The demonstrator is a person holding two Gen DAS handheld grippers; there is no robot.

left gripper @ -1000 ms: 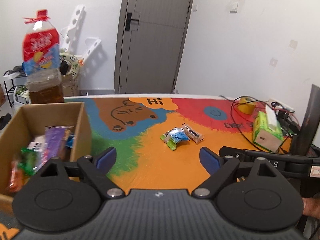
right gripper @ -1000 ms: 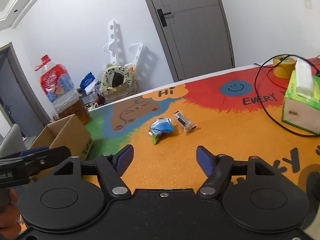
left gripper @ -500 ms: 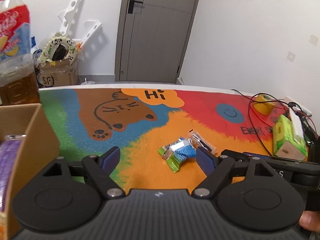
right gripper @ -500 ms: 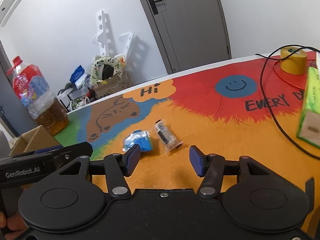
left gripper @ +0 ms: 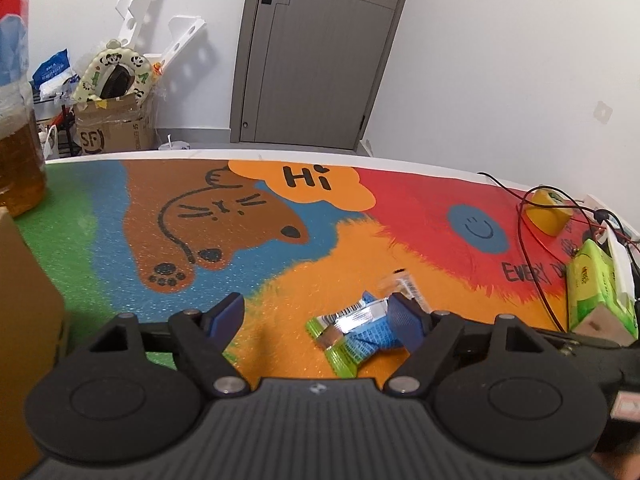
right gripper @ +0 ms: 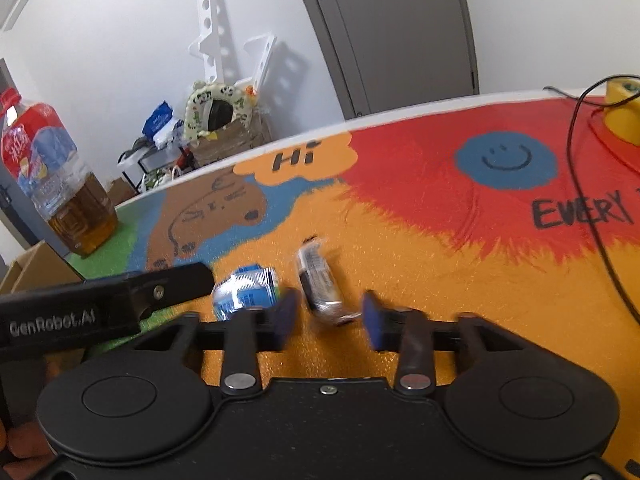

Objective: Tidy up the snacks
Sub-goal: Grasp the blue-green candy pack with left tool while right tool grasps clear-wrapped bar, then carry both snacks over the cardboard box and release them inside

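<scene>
Crinkled foil, blue with a green end, marked the snack packet [left gripper: 354, 336] lying on the orange patch of a bright foam-textured mat [left gripper: 120, 248] in the left wrist view; its long axis ran left to right. The left gripper [left gripper: 320, 316] was closing, its blue pads well apart, the right pad [left gripper: 404, 322] at the packet's right end and the left pad clear of it. A clear wrapper [left gripper: 402, 282] lay just beyond. A speech bubble on the mat read "Hi". A corrugated cardboard box [left gripper: 28, 300] stood at the left edge.

In the right wrist view, the right gripper [right gripper: 330, 316] was closing around the near end of the clear, dark-printed wrapper [right gripper: 320, 284], which pointed away from the camera; the pads had not met it. The blue packet [right gripper: 244, 290] sat just left. "GenRobot.AI" showed on the other tool; "EVERY" on the mat.
</scene>
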